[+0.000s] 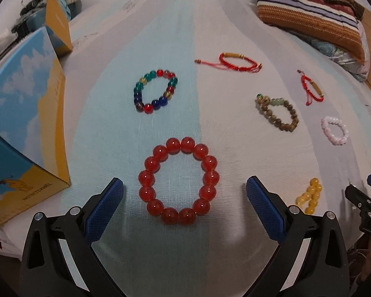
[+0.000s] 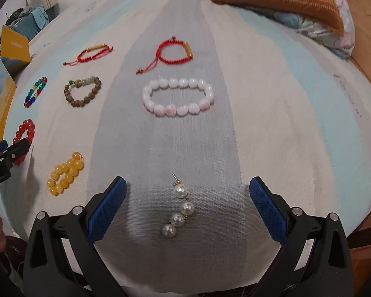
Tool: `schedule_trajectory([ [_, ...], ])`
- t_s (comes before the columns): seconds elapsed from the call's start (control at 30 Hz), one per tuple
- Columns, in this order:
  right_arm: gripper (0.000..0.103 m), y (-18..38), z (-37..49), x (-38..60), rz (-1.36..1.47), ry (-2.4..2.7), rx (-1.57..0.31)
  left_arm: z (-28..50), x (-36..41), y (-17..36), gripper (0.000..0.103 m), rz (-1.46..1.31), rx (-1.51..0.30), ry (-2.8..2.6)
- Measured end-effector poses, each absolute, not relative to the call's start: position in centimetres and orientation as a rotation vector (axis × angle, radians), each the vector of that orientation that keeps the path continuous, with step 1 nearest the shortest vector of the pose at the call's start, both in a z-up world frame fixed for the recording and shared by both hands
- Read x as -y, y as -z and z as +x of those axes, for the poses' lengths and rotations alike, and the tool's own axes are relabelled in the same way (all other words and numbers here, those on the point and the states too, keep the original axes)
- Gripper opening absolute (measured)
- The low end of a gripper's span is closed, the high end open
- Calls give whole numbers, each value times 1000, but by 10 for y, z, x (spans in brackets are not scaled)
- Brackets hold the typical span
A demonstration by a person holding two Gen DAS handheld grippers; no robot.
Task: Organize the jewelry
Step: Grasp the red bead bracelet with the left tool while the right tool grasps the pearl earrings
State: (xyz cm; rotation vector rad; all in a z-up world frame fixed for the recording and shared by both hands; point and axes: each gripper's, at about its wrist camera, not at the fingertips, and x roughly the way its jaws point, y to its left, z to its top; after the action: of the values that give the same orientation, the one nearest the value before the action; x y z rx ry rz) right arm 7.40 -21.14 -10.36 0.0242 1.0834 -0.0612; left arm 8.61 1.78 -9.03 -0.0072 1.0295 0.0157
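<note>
Red glass-like beads form the red bead bracelet (image 1: 179,181), which lies flat on the striped bed cover (image 1: 210,24) directly between the spread fingers of the left gripper (image 1: 184,193). That claw is released and grasps nothing; its blue pads flank the ring at 9 and 3 o'clock without touching it. This straddling stance suggests the bracelet is the left side's next pick.

The right gripper (image 2: 188,193) is likewise released and empty. The pearl drop earring (image 2: 179,208) lies between its pads, hook pointing toward 12 o'clock, which lines the piece up for a pinch across its narrow axis.

Remaining jewelry, right wrist view:
- pink bead bracelet (image 2: 178,97), at 12 o'clock beyond the earring.
- red cord bracelet (image 2: 175,52), farther at 12 o'clock.
- second red cord bracelet (image 2: 91,52), at 11 o'clock.
- brown wooden bead bracelet (image 2: 82,91), at 10 o'clock.
- multicolour bead bracelet (image 2: 35,91), near the left edge.
- yellow bead bracelet (image 2: 65,173), folded on itself at 9 o'clock.

All pieces lie apart from one another, so each can be taken singly. A blue-and-yellow box (image 1: 24,123) stands at 9 o'clock of the left gripper; it is probably the storage destination. No piece appears stowed yet, so the task looks to be at an early stage. Round beads may roll or slip under a pinch.
</note>
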Motion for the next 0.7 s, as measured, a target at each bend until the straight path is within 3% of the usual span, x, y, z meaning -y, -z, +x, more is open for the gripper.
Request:
schedule_trajectory([
  [0.17,83,115,79,214,55,22,-1141,89,-19,98,97,-8,-1051,-11],
  [0.27,65,113,77,212,56,-19,-1143,90,-20,101,94,-12,-1058,-20],
  [0.5,30,112,72,208,63,-43,-1149,88,-24,99,64,-21,-1064,-22],
  [0.57,26,111,71,208,66,-49,-1152,87,-27,98,56,-32,-1068,-21],
  [0.63,22,111,71,208,61,-46,-1151,86,-27,97,42,-37,-1069,-23],
  [0.7,13,110,71,207,57,-46,-1149,85,-32,95,32,-60,-1068,-25],
])
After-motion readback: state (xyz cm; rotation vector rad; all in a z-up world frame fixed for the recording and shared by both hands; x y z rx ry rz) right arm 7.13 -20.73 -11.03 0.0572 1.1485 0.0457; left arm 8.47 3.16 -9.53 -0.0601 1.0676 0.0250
